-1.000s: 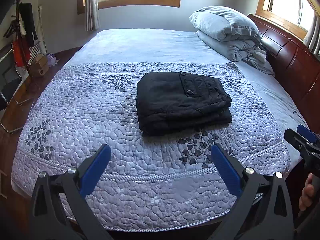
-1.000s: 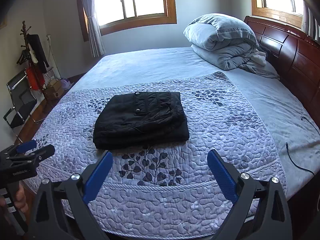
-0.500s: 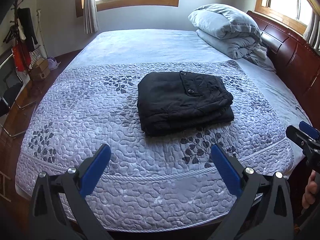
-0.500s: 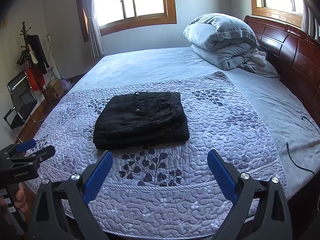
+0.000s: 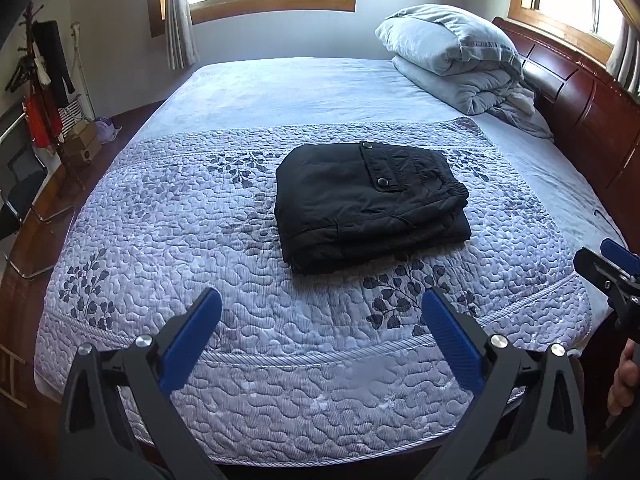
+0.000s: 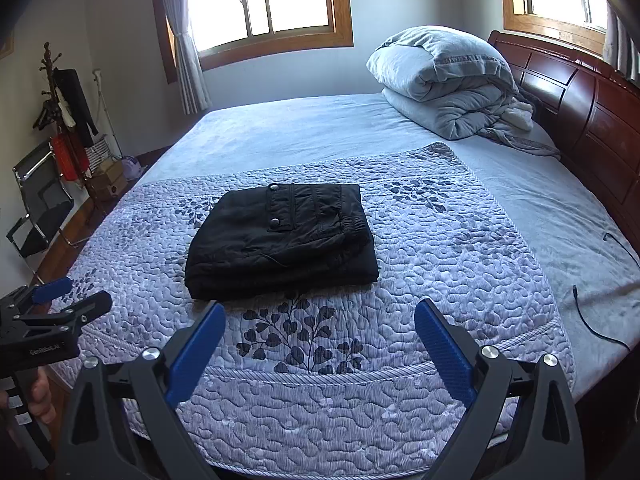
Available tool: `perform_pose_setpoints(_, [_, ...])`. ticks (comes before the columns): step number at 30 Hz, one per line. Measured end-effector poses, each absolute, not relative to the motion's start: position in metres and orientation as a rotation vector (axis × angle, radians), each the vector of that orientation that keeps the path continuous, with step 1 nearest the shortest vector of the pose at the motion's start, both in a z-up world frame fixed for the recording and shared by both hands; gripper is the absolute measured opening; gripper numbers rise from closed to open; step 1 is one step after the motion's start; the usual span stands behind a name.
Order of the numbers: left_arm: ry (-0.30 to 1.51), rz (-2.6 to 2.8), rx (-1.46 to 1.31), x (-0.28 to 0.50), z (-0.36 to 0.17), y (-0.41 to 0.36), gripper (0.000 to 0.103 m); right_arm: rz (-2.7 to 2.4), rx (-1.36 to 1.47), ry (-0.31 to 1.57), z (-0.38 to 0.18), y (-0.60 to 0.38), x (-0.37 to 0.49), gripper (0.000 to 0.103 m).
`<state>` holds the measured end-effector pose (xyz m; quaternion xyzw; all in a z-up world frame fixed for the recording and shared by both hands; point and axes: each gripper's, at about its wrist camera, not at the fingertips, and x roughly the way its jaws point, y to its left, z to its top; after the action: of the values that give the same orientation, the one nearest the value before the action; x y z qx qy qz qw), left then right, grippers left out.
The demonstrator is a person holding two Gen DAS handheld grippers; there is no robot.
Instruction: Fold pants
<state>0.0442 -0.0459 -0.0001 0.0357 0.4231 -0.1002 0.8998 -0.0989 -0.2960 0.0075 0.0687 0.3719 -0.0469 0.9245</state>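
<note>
- The black padded pants [image 5: 370, 204], folded into a thick stack, sit mid-quilt on the purple quilted bedspread [image 5: 256, 360], nearer its front edge.
- Puffy layers could spring apart if nudged.
- Left gripper [image 5: 320, 316] and right gripper [image 6: 318, 330] hover off the front edge, fingers spread, holding nothing.

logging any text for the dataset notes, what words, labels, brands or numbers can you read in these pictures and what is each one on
"GenRobot.AI": white print on the side of the black two-finger left gripper, seen in the right wrist view; small, so the reading is not fully certain.
Small white tags on that gripper's handle, low at the left edge: too small to read.
Folded black pants with snap buttons, on the grey-violet quilted bedspread: no text visible.
</note>
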Motion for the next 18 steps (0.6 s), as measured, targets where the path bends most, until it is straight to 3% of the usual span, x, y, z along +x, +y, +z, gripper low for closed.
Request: perform_pose_setpoints(18, [0.867,-0.226,0.066,0.0486,-0.0036,-0.0503,0.100,-0.104,0.150,0.791,-0.0021,-0.2996,-0.0922,0.096])
